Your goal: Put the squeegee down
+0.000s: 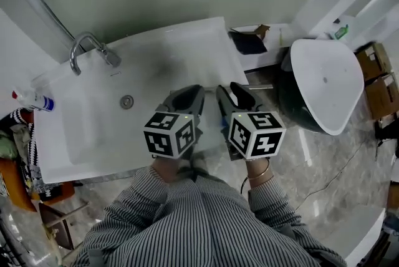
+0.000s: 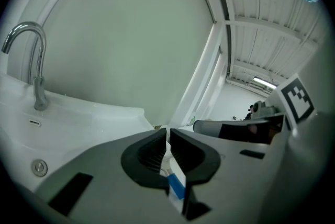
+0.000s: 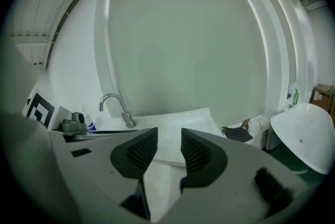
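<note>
I cannot make out a squeegee plainly in any view. Both grippers hover side by side over the front rim of the white sink (image 1: pixel 174 47). My left gripper (image 1: pixel 186 97) (image 2: pixel 168 147) has its jaws drawn together to a thin slit. Low in that slit shows a white strip with a blue band (image 2: pixel 176 185); I cannot tell what it is or whether the pads press on it. My right gripper (image 1: pixel 240 94) (image 3: pixel 169 147) stands open, and only the sink top shows through its gap. A person's striped sleeves reach up to both grippers.
A chrome tap (image 1: pixel 87 47) (image 3: pixel 118 108) stands at the sink's back left, with a spray bottle (image 1: pixel 34 99) at the left end. A dark flat item (image 1: pixel 248 42) lies on the ledge behind. A white oval basin (image 1: pixel 324 82) and cardboard boxes (image 1: pixel 377 72) are on the right.
</note>
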Tool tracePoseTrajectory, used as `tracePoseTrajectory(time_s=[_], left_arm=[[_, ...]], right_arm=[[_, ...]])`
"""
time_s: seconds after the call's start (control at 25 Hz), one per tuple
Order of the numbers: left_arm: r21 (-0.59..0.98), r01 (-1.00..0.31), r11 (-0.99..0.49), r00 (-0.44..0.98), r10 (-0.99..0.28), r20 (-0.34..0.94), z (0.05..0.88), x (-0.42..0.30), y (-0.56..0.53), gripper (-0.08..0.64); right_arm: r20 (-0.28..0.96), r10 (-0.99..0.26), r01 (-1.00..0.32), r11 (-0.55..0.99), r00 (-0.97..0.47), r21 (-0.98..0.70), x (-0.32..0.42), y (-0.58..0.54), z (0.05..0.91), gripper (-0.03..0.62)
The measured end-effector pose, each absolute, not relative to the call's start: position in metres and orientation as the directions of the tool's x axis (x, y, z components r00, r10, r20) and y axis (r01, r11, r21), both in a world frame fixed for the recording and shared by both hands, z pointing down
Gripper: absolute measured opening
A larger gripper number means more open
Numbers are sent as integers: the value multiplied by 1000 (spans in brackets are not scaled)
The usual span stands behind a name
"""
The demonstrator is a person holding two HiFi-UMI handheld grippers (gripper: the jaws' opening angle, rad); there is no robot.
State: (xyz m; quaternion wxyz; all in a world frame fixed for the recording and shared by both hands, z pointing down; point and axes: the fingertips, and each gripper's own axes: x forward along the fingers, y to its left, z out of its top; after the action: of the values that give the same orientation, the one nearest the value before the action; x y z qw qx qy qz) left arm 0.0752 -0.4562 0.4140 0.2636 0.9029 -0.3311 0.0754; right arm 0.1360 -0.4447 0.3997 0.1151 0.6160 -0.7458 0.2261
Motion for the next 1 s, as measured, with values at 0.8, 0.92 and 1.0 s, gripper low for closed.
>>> tracePoseTrajectory(time_s=[0.8, 0.92, 1.0], left_arm=[[330, -640, -694, 764, -620, 178, 349, 69, -441, 31], [327, -645, -690, 759, -630, 168, 347, 66, -442, 32], [325, -649, -688, 755, -636, 161, 345, 65, -443, 31]], right_arm=[[170, -932, -938, 288, -321, -193, 118, -432, 323, 18], [153, -930, -933, 304, -335, -190, 116, -433, 319, 17], [148, -930, -932, 307, -337, -190, 116, -433, 318, 17]])
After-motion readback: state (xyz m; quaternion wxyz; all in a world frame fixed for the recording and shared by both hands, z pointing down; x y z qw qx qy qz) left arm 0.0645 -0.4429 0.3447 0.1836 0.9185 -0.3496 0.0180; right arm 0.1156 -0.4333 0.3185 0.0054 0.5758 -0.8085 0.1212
